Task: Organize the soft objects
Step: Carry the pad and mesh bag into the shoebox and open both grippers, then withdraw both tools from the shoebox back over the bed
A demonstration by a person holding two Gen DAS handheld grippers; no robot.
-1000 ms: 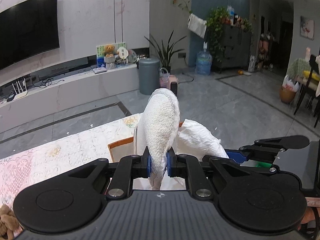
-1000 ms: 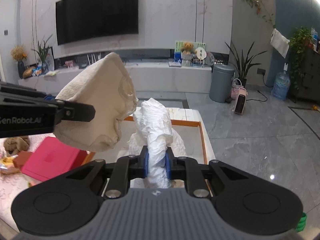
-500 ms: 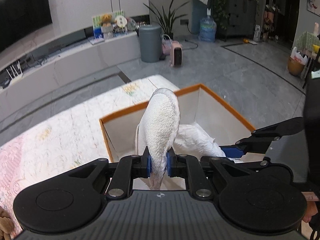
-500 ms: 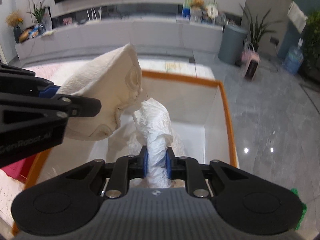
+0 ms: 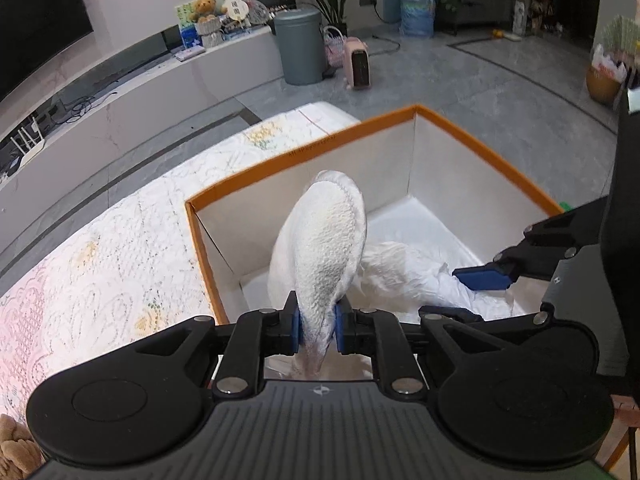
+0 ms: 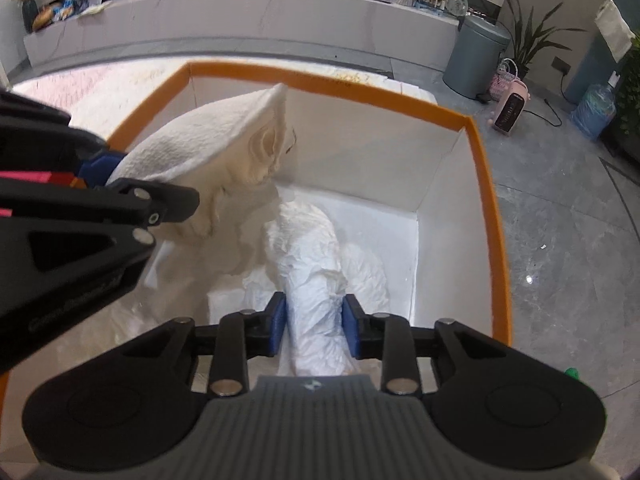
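Over the box, left wrist view: my left gripper [image 5: 316, 330] points down into the orange-rimmed box [image 5: 304, 151] on the patterned tablecloth [image 5: 100, 264].
Left grip: the jaws stand nearly closed, pads pinching the narrow end of the white towel [image 5: 324, 248], so it hangs over the box and not over the table.
Paper, same view: the crumpled white paper [image 5: 404, 276] lies on the box floor to the right of the towel, with one blue pad of my right gripper [image 5: 482, 278] just beside it.
Hidden here: the towel's lower end is behind my own gripper; whether it touches the floor I cannot tell.
Right wrist view: my right gripper [image 6: 314, 328] is low inside the box [image 6: 486, 208], near its right wall.
Right grip: its jaws have just been opening; the paper [image 6: 316, 280] sits between the pads, the left pad clear of it, so I judge it released to rest on the floor.
Towel, this view: the towel [image 6: 216, 152] is held at left, above the paper.
Cut off: the box's near rim is hidden by my grippers.
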